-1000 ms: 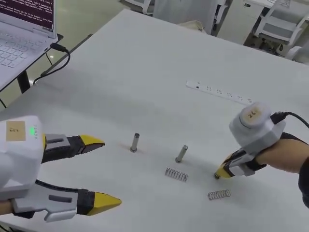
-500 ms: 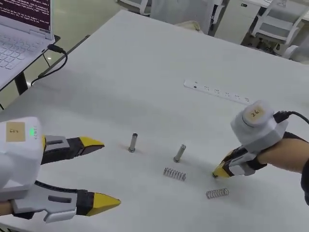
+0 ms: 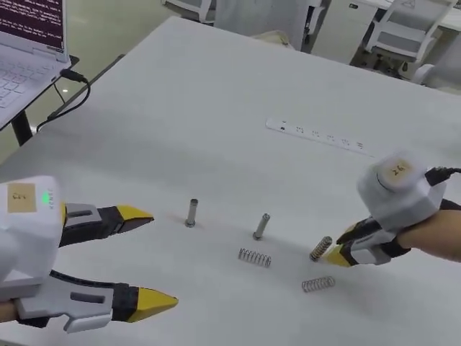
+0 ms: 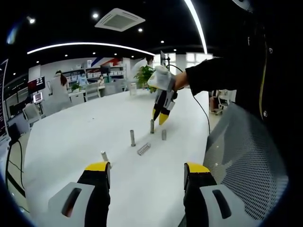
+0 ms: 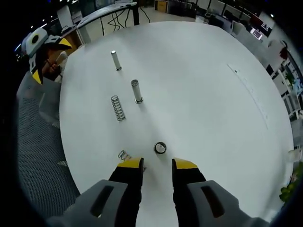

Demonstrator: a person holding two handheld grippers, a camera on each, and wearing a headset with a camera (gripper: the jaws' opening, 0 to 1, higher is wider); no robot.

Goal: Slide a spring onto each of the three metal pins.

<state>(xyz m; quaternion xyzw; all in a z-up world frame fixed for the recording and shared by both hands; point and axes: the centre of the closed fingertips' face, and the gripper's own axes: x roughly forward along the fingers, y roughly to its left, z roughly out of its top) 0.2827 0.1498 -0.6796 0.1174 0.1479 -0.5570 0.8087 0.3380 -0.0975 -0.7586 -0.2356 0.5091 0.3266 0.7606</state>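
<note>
Two bare metal pins stand upright on the white table. A third pin carries a spring around it. My right gripper sits just right of that pin, and in the right gripper view its jaws stand slightly apart, open, with the sprung pin just ahead of the tips. Two loose springs lie flat on the table. My left gripper hovers open at the lower left, well short of the nearest pin.
A white power strip lies across the table beyond the pins. A laptop with a black cable stands off the table's left edge. Chairs and desks stand in the background.
My right gripper has drawn back to the right from the third pin, which now shows with a spring on it. The left gripper has stayed put; the head view has shifted slightly.
</note>
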